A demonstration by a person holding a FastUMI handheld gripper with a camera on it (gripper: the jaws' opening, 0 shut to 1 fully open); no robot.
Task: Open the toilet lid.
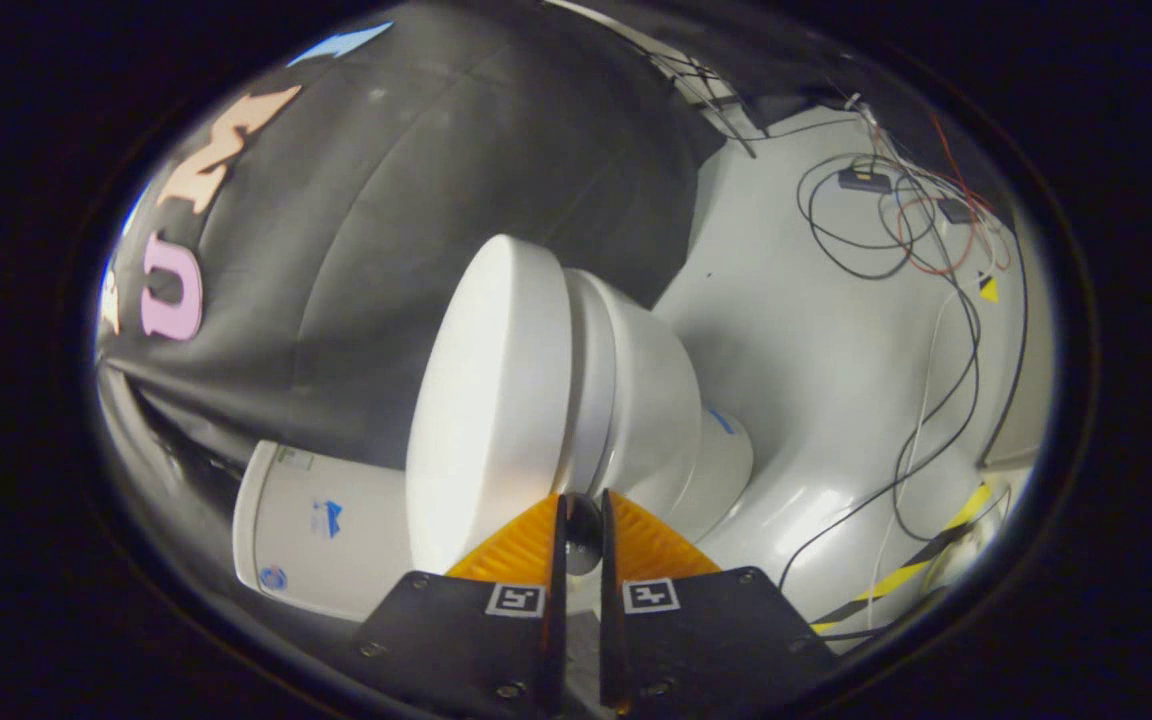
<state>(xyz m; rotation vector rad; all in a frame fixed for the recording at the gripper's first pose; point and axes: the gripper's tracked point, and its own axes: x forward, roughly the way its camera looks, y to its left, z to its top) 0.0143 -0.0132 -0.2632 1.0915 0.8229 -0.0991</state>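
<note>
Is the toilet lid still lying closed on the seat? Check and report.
No: the toilet lid stands lifted away from the seat, a gap showing between them just ahead of the gripper, whose fingers are nearly together.

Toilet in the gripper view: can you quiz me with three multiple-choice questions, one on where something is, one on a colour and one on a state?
1. Where are the tips of the tongs?
A. On the tank
B. At the rim of the toilet lid
C. Among the floor cables

2. What colour is the toilet?
A. White
B. Blue
C. Black

3. How does the lid stand?
A. Swung up against the tank
B. Taken off, lying on the floor
C. Down over the seat

Answers:
1 B: the tongs, fingers close together with a slim gap, meet the toilet lid at its rim.
2 A: lid, bowl and tank are all white.
3 C: the lid lies flat against the seat, well away from the tank.
</note>
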